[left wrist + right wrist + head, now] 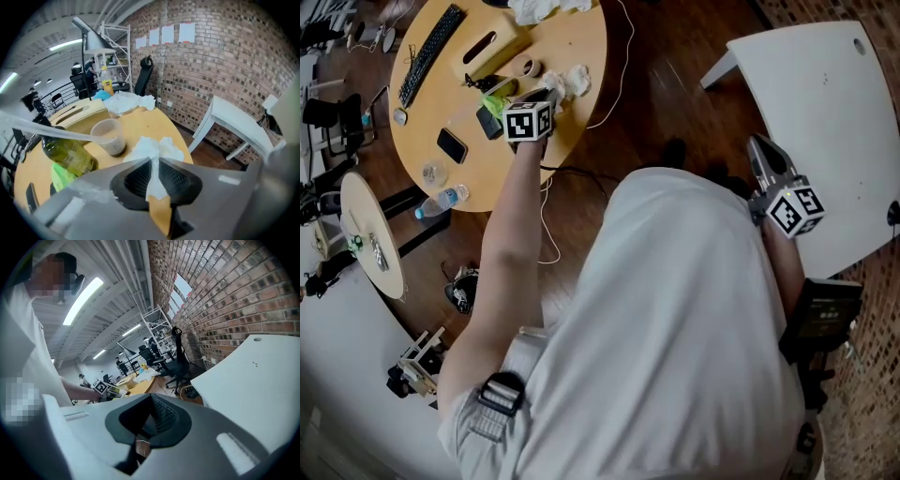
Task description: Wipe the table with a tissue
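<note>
On the round wooden table (pixel 577 52), near its edge: a tissue caught in the left claw.
The right claw (pixel 150 399) hangs pressed together and empty, well apart. The left claw (pixel 154 164) pinches a thin fold of the white tissue (pixel 157 146), whose bulk lies bunched beside a paper cup (pixel 108 136). The tissue looks light, soft and easily torn; a fuller bunch seems a safer hold than one corner.

Black keyboard (pixel 431 52) beside a pale wooden box (pixel 492 45), dark phone (pixel 451 145) lying flat, olive-green glass bottle (pixel 65 152) just beside 1 pale cup (pixel 109 136), plastic water bottle (pixel 442 201) on its side, white side table (pixel 825 94), brick wall (pixel 211 56), grey desk lamp (pixel 91 40), black office chair (pixel 143 75).
</note>
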{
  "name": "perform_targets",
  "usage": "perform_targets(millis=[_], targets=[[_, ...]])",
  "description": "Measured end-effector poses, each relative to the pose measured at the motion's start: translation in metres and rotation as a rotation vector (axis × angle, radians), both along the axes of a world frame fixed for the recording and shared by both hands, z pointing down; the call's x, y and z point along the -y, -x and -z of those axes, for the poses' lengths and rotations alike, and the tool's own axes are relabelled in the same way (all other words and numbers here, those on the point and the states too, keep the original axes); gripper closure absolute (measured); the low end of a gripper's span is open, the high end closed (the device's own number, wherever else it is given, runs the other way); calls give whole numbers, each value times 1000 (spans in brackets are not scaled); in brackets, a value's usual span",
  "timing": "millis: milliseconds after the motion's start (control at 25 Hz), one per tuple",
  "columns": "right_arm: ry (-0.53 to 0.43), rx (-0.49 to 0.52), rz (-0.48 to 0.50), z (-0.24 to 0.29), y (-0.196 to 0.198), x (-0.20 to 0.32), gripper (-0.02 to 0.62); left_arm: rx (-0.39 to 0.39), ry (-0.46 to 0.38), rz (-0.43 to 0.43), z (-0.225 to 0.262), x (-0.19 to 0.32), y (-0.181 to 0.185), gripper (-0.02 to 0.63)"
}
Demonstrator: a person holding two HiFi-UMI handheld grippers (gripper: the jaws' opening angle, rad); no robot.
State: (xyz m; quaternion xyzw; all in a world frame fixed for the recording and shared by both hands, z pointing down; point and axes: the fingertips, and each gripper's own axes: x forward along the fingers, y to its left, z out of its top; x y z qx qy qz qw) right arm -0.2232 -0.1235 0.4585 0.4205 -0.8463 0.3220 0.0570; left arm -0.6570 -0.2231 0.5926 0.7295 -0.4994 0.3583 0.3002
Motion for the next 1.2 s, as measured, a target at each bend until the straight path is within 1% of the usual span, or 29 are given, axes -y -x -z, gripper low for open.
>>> perform_targets(millis=[120,240,320,440,520,600,720,800,920,1000,1120,1200], targets=[[-2,8,-4,0,0,0,588,-108,-75,71,21,-7,-2,549],[-5,11,-9,1,-1,0,588,-228,-146,117,45,-13,-22,549],[-10,9,-5,1,-2,-1,588,-292,-180,115,57,-17,-42,549],[-36,16,8,1,1,-2,588,-369,-194,67,67,-23,-78,548],[-49,27,3,0,3,-3,588,-411,-195,16,71,-25,-103,548],[-52,29,-31,2,-4,-7,588,-459,-202,-57,78,-24,-135,549],[-53,1,-133,11,-31,-32,588,-556,-212,-194,90,-23,-197,549],[-58,-20,-201,12,-47,-43,588,-615,-212,-276,98,-18,-232,548],[-69,-21,-269,6,-61,-36,588,-659,-228,-376,112,-1,-268,549],[-66,-22,-322,6,-75,-40,588,-687,-222,-454,116,1,-300,548],[-56,-41,-433,9,-103,-67,588,-738,-179,-592,118,-17,-359,548],[-60,-42,-497,13,-117,-84,588,-753,-155,-682,122,-32,-389,548]])
